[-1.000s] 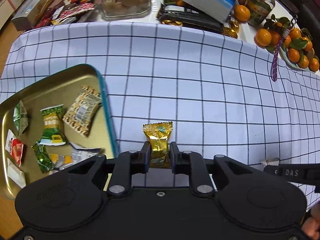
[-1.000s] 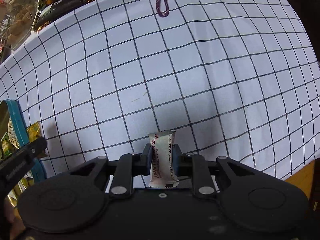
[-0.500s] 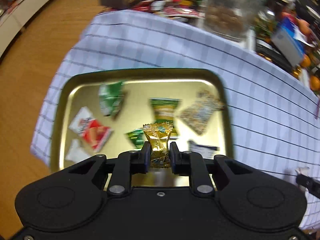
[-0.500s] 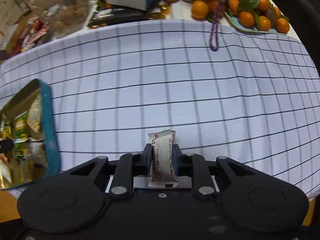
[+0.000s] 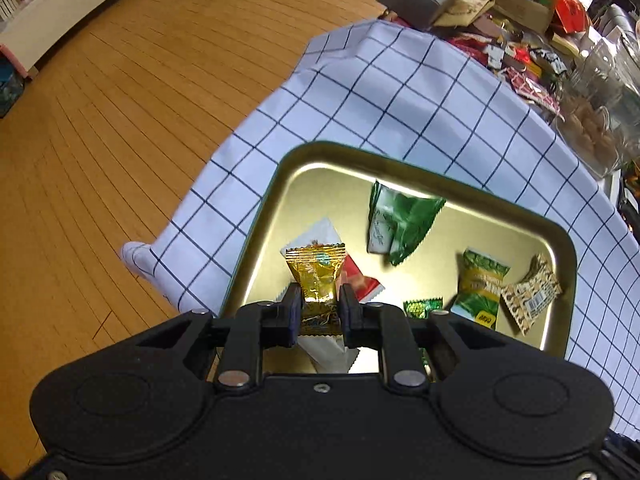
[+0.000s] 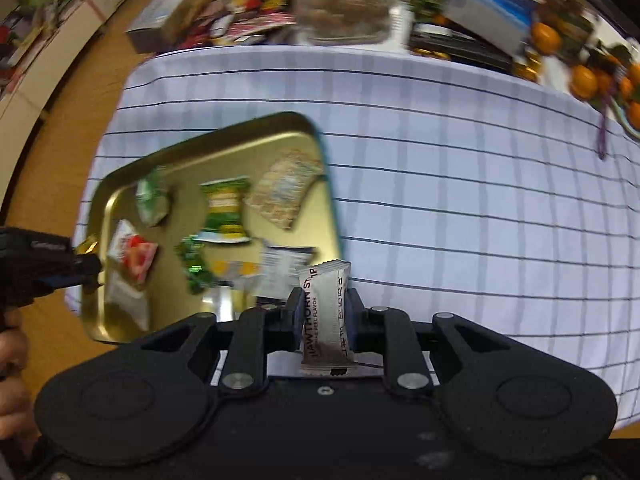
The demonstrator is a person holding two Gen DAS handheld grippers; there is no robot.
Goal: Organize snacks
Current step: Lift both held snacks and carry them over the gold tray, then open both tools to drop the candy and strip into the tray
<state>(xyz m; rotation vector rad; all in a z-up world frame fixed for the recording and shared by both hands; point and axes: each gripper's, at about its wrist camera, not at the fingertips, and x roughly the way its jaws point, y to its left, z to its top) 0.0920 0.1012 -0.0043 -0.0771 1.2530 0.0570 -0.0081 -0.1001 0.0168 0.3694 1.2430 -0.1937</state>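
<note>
Gold foil-wrapped candy [image 5: 316, 276] clenched in the left claw [image 5: 319, 312] over the gold metal tray [image 5: 420, 172], silver hawthorn snack bar [image 6: 326, 316] gripped upright in the right claw [image 6: 326, 320], checked tablecloth [image 6: 460, 200] beneath

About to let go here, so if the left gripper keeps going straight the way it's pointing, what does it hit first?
Probably the red and white packet lying in the gold tray, just ahead of the left gripper and its gold candy; depth is unclear.

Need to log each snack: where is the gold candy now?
Clamped in the left gripper, the gold candy hangs over the gold tray's left part.
</note>
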